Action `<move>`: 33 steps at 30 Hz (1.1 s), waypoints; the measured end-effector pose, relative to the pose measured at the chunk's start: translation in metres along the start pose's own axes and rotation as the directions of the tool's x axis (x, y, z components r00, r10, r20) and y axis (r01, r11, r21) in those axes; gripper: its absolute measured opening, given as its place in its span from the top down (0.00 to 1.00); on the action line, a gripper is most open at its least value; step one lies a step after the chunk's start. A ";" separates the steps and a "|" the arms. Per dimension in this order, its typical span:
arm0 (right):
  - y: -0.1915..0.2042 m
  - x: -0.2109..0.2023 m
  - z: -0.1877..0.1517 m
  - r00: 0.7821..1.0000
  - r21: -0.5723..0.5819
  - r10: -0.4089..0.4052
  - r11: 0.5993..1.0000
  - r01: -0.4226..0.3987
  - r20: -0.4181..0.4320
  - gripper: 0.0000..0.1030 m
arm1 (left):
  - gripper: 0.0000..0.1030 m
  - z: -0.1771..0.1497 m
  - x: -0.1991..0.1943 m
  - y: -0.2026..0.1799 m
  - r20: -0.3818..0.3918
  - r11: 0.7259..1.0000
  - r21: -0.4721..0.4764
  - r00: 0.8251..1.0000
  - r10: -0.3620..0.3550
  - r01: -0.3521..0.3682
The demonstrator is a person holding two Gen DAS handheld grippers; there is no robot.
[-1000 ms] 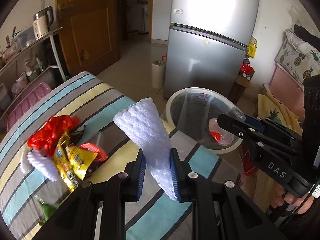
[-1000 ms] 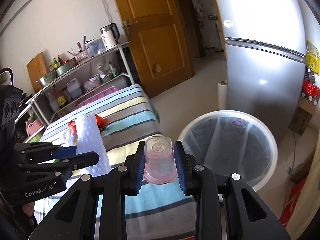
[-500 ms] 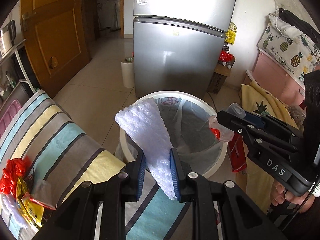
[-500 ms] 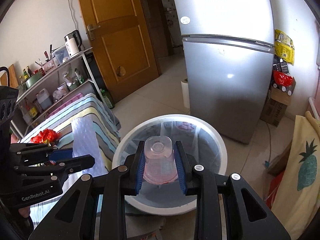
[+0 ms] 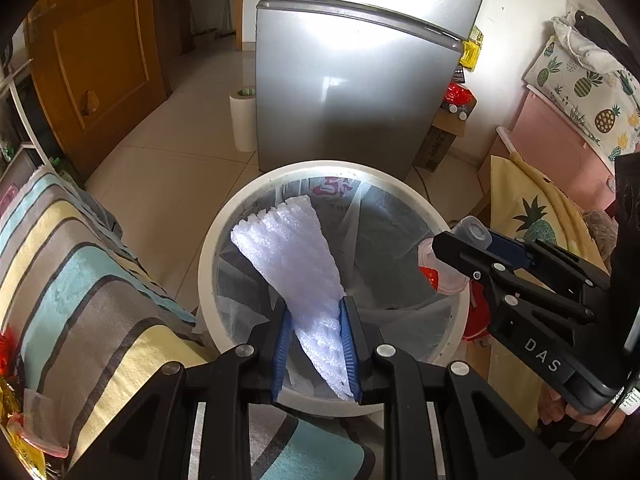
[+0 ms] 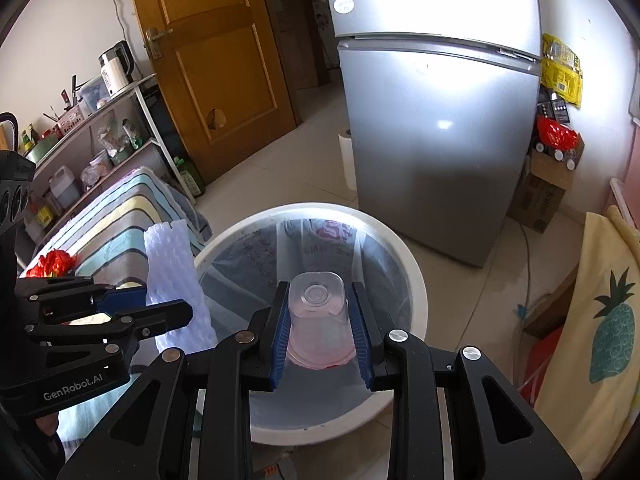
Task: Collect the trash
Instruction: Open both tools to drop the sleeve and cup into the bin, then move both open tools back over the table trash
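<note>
left gripper (image 5: 314,344): clamped on white foam net (image 5: 296,264), held at frame centre over lined bin (image 5: 408,196) for dropping | right gripper (image 6: 320,330): closed on upturned plastic cup (image 6: 318,312), likewise poised above the bin | release judged next

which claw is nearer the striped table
Left. The left claw, shut on the foam net, sits at the bin's table-side rim beside the striped table; the right claw, holding the plastic cup, hangs over the bin.
</note>
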State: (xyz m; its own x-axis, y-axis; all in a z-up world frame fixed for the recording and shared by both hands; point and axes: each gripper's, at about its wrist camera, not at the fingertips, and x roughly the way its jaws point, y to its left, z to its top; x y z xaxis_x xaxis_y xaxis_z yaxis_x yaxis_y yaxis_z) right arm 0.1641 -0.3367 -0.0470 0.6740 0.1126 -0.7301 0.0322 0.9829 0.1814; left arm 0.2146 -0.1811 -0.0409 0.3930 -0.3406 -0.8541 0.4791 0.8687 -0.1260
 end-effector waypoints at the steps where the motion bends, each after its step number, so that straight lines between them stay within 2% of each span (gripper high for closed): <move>1: -0.001 0.004 -0.001 1.000 0.000 0.003 1.000 -0.003 -0.010 0.71 | 0.76 0.000 0.003 0.002 -0.009 1.000 -0.010 1.000 0.010 -0.010; 3: -0.002 0.010 -0.003 0.999 -0.005 -0.006 1.000 0.006 -0.033 0.71 | 0.72 -0.001 0.009 0.005 -0.019 1.000 -0.021 1.000 0.012 -0.012; 5: -0.003 0.016 -0.006 0.999 -0.004 -0.023 1.000 0.023 -0.048 0.69 | 0.62 -0.002 0.013 0.008 -0.027 0.999 -0.033 1.000 0.003 -0.004; 7: -0.005 0.017 -0.007 0.998 0.007 -0.026 1.000 0.026 -0.056 0.58 | 0.54 -0.003 0.016 0.010 -0.032 0.999 -0.043 0.999 0.001 -0.002; 8: -0.006 0.017 -0.007 0.998 0.012 -0.023 1.000 0.023 -0.055 0.49 | 0.50 -0.003 0.017 0.010 -0.034 0.999 -0.041 0.999 0.012 -0.013; 12: -0.008 0.015 -0.008 0.998 0.017 -0.023 1.000 0.024 -0.051 0.47 | 0.50 -0.006 0.017 0.014 -0.036 0.999 -0.052 0.999 0.009 -0.011; 14: -0.007 0.012 -0.008 0.998 0.015 -0.032 0.999 0.033 -0.049 0.47 | 0.50 -0.007 0.013 0.014 -0.029 0.998 -0.051 0.999 0.038 -0.040; 18: -0.002 0.003 -0.009 0.999 0.026 -0.027 0.999 0.028 -0.028 0.47 | 0.50 -0.011 -0.001 0.017 -0.005 0.997 -0.065 0.999 0.040 -0.041; 21: 0.004 -0.006 -0.009 1.000 0.029 -0.018 0.999 0.019 -0.004 0.47 | 0.50 -0.016 -0.019 0.022 0.035 0.994 -0.083 0.996 0.078 -0.075; 27: 0.026 -0.030 -0.011 0.998 0.008 0.033 0.999 -0.033 0.056 0.47 | 0.50 -0.038 -0.062 0.037 0.114 0.981 -0.148 0.983 0.145 -0.128; 33: 0.062 -0.049 -0.012 0.990 -0.049 0.092 0.995 -0.087 0.107 0.47 | 0.46 -0.069 -0.104 0.067 0.159 0.959 -0.233 0.967 0.201 -0.161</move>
State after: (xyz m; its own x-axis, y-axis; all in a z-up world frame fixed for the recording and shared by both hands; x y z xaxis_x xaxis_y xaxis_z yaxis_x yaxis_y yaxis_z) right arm 0.1239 -0.2793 -0.0078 0.7492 0.1860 -0.6357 -0.0629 0.9754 0.2112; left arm 0.1518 -0.0626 0.0048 0.6009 -0.2123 -0.7707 0.2134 0.9717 -0.1013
